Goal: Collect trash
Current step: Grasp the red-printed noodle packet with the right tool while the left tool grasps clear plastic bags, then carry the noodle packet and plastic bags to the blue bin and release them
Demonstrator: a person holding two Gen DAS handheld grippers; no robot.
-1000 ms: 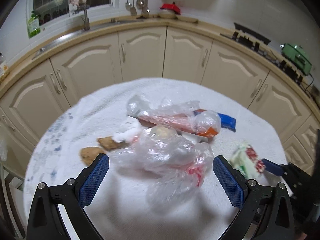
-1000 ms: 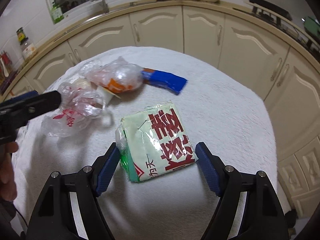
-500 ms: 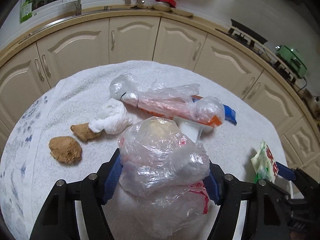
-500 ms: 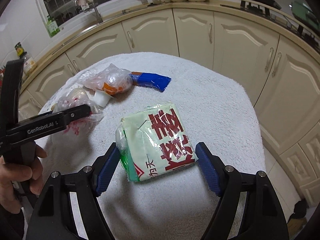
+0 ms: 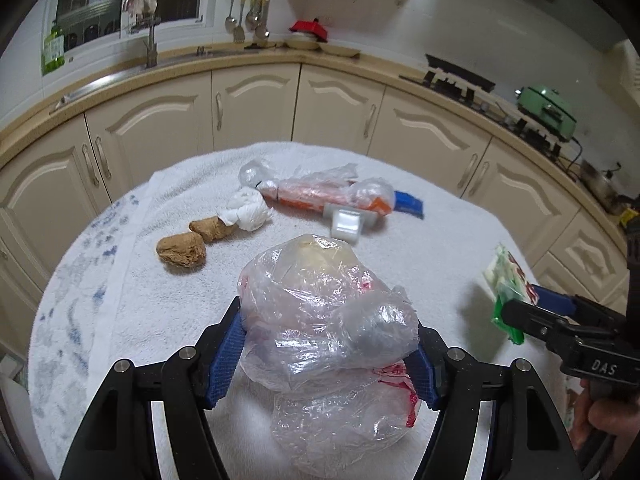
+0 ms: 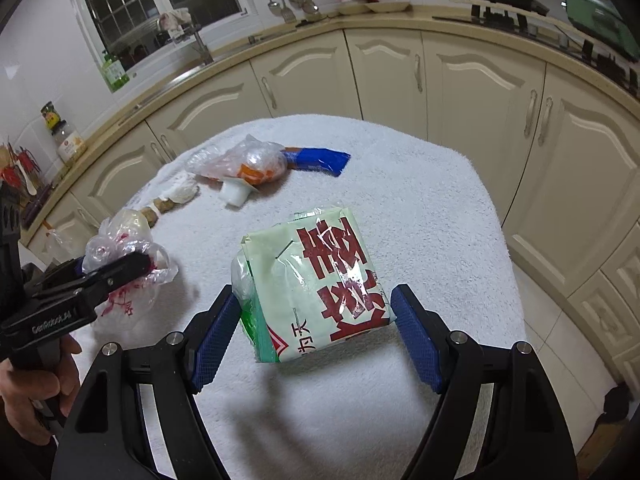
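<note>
A crumpled clear plastic bag (image 5: pixel 320 312) with red print sits between the blue pads of my left gripper (image 5: pixel 326 364), which is shut on it over the towel-covered table (image 5: pixel 120 280). The same bag (image 6: pixel 120 248) and left gripper (image 6: pixel 120 268) show at the left of the right wrist view. My right gripper (image 6: pixel 316 342) is shut on a pale green packet (image 6: pixel 316 280) with red characters. That packet (image 5: pixel 506 280) stands on edge in the right gripper (image 5: pixel 520 308) at the table's right side.
On the table's far part lie a clear bag with an orange wrapper (image 5: pixel 332 196), a blue wrapper (image 5: pixel 408 202), a small white cup (image 5: pixel 346 222), a white tissue wad (image 5: pixel 248 212) and two brown lumps (image 5: pixel 182 250). Cream cabinets (image 5: pixel 256 108) ring the table. A hand (image 6: pixel 28 392) holds the left gripper.
My left gripper stood open around the plastic bag a second ago and has since closed on it. The right gripper keeps the green packet and has shifted sideways and slightly up.
</note>
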